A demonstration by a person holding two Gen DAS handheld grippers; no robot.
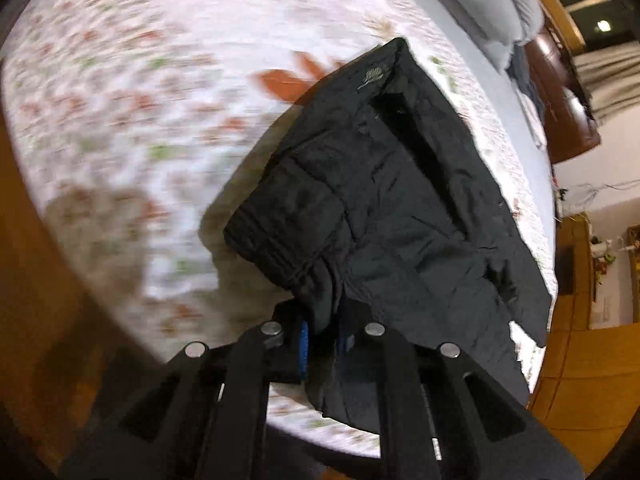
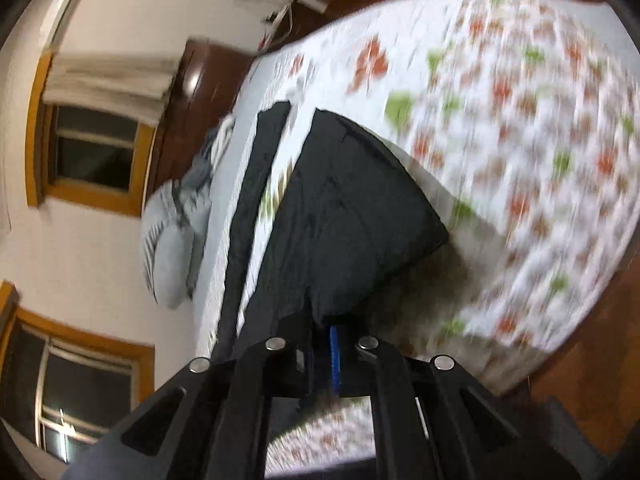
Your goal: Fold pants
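Both claws are clamped on the black pants. The left claw [image 1: 320, 340] pinches cloth right beside the gathered waistband, with the blue pads closed on the fabric. The right claw [image 2: 320, 344] nips an edge of the same garment between its blue pads.

The pants [image 1: 400, 208] hang from the two grips, lifted at the near end, while the far end trails down onto the flowered bed [image 1: 120, 100]. Holding them at two points along one edge is probably meant to keep that edge taut and level, so the cloth can be carried over and laid down as a clean fold instead of bunching.

In the left wrist view the garment runs away from the claw, up and to the right, with the waistband just ahead and left of the fingers and a far corner bearing a small emblem at the distant end. In the right wrist view the pants [image 2: 352, 208] spread straight ahead of the claw. A narrow dark strip, likely a leg, stretches forward just left of the claw, toward a grey pillow [image 2: 176, 232] farther left. The long axis thus lies along each claw's forward line.
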